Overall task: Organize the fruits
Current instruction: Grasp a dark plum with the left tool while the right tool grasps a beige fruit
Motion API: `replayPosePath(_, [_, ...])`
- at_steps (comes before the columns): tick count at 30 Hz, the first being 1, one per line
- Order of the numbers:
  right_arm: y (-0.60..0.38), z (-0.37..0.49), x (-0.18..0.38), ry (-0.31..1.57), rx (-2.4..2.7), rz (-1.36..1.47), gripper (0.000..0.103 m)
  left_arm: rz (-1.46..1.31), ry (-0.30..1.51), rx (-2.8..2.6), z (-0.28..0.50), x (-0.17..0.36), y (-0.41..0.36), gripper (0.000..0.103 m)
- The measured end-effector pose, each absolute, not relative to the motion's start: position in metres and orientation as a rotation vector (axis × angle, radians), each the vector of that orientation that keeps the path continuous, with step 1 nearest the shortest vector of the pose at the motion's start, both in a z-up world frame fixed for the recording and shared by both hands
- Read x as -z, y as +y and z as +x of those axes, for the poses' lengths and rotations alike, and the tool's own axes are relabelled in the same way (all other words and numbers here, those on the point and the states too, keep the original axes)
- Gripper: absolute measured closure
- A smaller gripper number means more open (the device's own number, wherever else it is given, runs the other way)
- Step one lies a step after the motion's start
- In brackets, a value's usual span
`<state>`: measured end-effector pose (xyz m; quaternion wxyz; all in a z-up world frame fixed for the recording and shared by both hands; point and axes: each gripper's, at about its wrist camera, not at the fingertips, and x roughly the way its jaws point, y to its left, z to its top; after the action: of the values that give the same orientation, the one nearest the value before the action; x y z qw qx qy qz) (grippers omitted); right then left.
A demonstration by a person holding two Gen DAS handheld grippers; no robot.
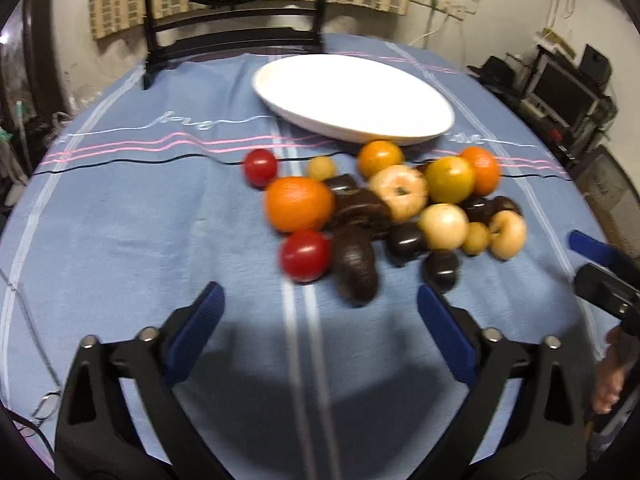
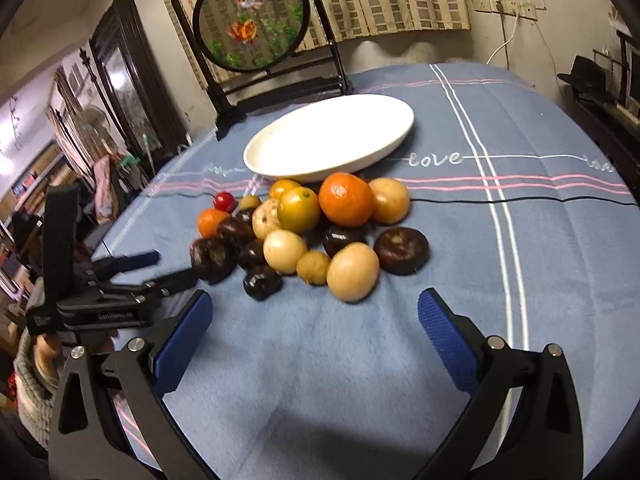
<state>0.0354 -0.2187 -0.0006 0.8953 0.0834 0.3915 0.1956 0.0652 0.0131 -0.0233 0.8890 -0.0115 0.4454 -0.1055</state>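
Note:
A pile of fruit lies on the blue cloth in front of an empty white oval plate (image 1: 352, 96) (image 2: 328, 140). It holds oranges (image 1: 298, 204) (image 2: 346, 200), red tomatoes (image 1: 306, 255), pale yellow fruits (image 2: 353, 271) and dark purple ones (image 1: 354, 272) (image 2: 401, 251). My left gripper (image 1: 318, 292) stands open just short of the pile, the long dark purple fruit and a tomato right ahead of its tips. My right gripper (image 2: 316, 296) is open too, nothing between its blue pads (image 2: 444, 332), with the pale yellow fruit ahead. Each gripper shows at the edge of the other's view (image 2: 176, 265) (image 1: 575, 256).
A round embroidered screen on a black stand (image 2: 250, 20) rises behind the plate. The blue tablecloth (image 2: 520, 240) stretches bare to the right of the pile. A person's hand (image 1: 610, 376) holds the right tool. Shelves and furniture ring the table.

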Motion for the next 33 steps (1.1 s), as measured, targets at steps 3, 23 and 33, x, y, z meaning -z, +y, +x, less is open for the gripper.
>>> replayPosePath(3, [-0.223,0.038,0.003,0.782,-0.412,0.203,0.001,-0.015,0.958,0.290,0.070,0.029,-0.001,0.043])
replayPosePath(23, [-0.231,0.055,0.027,0.862,-0.477,0.307,0.040,-0.036,0.935,0.291,0.087,0.042,-0.008,0.076])
replayPosePath(33, [-0.217,0.064,0.032,0.893,-0.426,0.236,0.056,-0.095,0.926,0.317,0.079,0.042,0.001,0.076])
